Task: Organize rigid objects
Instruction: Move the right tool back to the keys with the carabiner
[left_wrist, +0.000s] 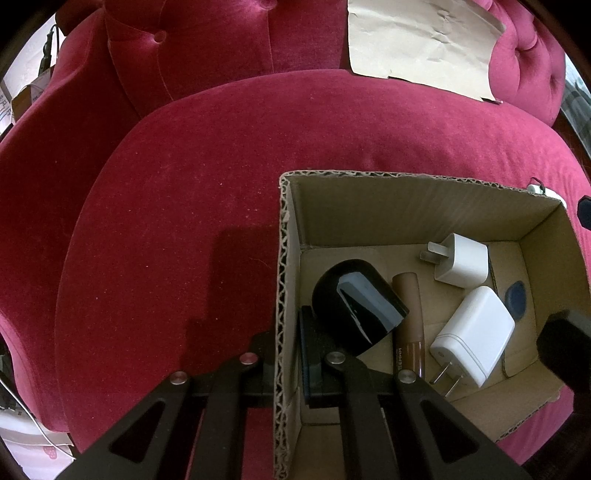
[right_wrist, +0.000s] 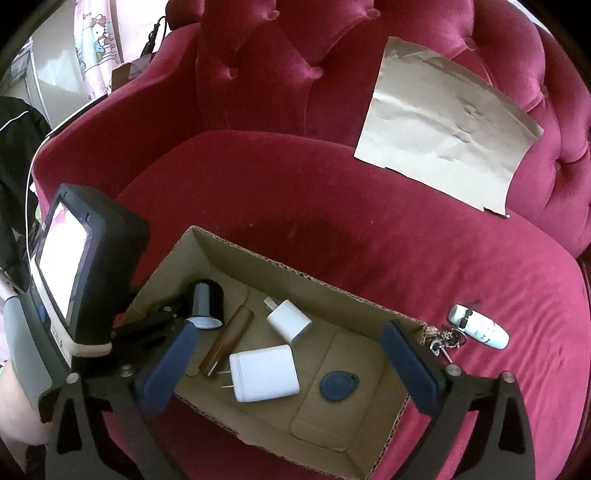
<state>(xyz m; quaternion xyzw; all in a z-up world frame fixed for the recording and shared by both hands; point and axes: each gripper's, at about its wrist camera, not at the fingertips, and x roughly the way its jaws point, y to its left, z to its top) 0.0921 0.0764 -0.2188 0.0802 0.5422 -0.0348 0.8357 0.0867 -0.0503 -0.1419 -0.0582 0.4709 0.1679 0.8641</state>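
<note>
An open cardboard box (left_wrist: 282, 280) (right_wrist: 207, 243) sits on a red velvet seat. In it lie a black cylinder (left_wrist: 354, 306) (right_wrist: 208, 302), a brown tube (left_wrist: 408, 321) (right_wrist: 229, 338), a small white charger (left_wrist: 461, 266) (right_wrist: 290, 319), a larger white charger (left_wrist: 472, 336) (right_wrist: 264, 373) and a blue key fob (left_wrist: 516, 297) (right_wrist: 338, 384). My left gripper (left_wrist: 286, 369) is shut on the box's left wall, one finger inside, one outside. My right gripper (right_wrist: 291, 365) is open and empty above the box. A white remote with keys (right_wrist: 476, 328) lies on the seat right of the box.
A creased tan paper sheet (left_wrist: 421, 40) (right_wrist: 443, 125) leans on the tufted chair back (right_wrist: 332, 62). The left gripper's body with its screen (right_wrist: 70, 269) shows at the left of the right wrist view.
</note>
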